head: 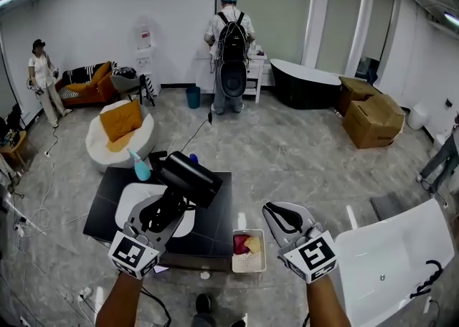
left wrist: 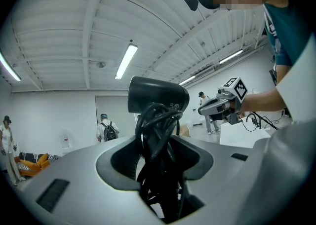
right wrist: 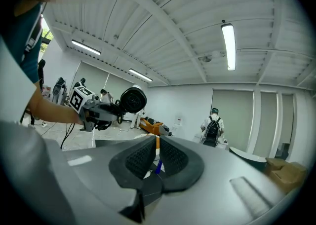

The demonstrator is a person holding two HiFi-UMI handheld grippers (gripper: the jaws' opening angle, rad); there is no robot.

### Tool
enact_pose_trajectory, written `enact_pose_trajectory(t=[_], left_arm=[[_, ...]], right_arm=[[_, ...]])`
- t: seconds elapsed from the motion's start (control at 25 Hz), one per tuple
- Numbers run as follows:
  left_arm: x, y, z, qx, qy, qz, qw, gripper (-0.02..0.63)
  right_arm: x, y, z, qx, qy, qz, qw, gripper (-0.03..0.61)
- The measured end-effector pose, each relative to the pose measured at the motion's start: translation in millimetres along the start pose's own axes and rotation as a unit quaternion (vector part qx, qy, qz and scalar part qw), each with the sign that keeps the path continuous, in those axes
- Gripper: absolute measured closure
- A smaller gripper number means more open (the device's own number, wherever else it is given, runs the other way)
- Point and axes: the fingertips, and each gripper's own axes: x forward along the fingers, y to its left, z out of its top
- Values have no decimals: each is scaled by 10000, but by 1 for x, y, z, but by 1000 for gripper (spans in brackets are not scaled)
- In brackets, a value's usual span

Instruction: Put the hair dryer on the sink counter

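Black plastic fills my left gripper (head: 166, 207): its jaws are clenched on the black hair dryer (head: 190, 178), grasping its cord-wrapped lower end, while the barrel sticks out past the tips. I hold it over the black table (head: 215, 226), above the 2 o'clock edge of the white oval sink basin (head: 129, 200) set in that table. A teal spray bottle (head: 140, 168) stands at the basin's 12 o'clock. My right gripper (head: 285, 219) hovers off the table's 3 o'clock side, jaws closed together on nothing.
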Motion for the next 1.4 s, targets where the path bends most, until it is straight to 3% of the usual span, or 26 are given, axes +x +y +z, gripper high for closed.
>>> enact_pose_trajectory(t=[0.36,1.4], left_arm=[[47,32,-29,-131,321,-119,9993,425],[142,58,-192,-641,966,-629,9913,425]], right_arm=[[52,-28,-23,178,202,-159,9995,563],[122,-66,-140,620,724,-468,9943,563]])
